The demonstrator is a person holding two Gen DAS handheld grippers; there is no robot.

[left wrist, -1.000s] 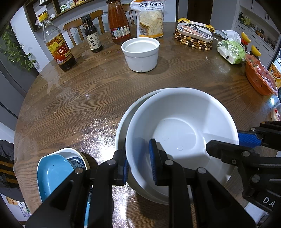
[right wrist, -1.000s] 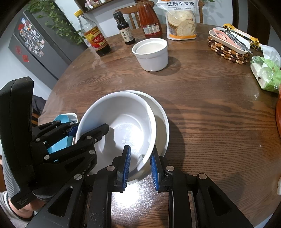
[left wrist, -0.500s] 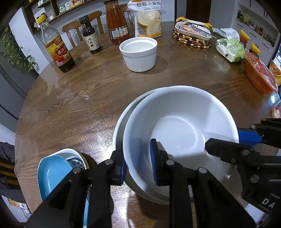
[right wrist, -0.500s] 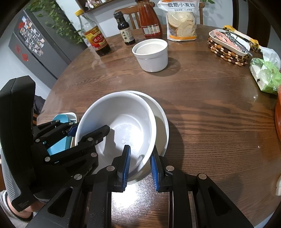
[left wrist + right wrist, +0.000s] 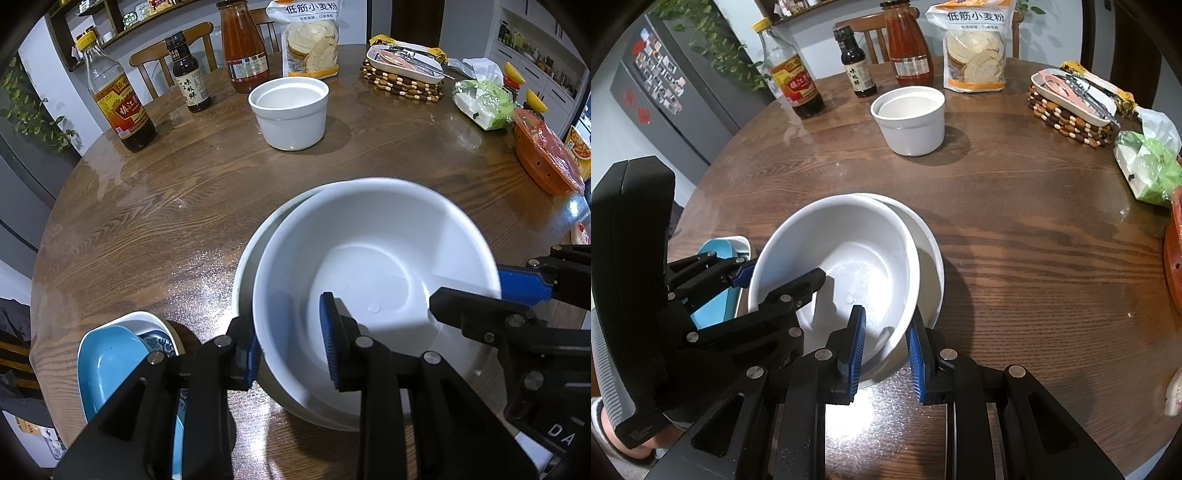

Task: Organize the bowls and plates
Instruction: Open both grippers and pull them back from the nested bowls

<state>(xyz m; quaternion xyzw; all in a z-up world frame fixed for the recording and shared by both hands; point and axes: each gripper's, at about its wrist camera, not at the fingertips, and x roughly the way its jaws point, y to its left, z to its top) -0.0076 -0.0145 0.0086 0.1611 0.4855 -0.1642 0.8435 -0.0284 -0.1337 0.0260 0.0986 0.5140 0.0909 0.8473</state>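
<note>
A big white bowl [image 5: 373, 266] [image 5: 849, 251] is held a little tilted over a second white bowl [image 5: 247, 258] [image 5: 929, 251] on the round wooden table. My left gripper [image 5: 291, 347] is shut on its near left rim; it also shows in the right wrist view [image 5: 783, 275]. My right gripper [image 5: 884, 343] is shut on its near right rim, and it shows in the left wrist view [image 5: 480, 291]. A blue dish [image 5: 107, 365] lies in a patterned dish [image 5: 159, 341] at the left edge. A small white pot [image 5: 290, 110] [image 5: 910, 118] stands further back.
Bottles [image 5: 116, 99] [image 5: 188, 77] [image 5: 243, 48] and a flour bag [image 5: 312, 40] line the far edge. A beaded trivet with a tray [image 5: 402, 75], a green packet [image 5: 482, 103] and an orange tub [image 5: 543, 155] are at the right. A fridge [image 5: 665, 92] stands left.
The big white bowl and both grippers have shifted only slightly over the lower bowl; both grips have held.
</note>
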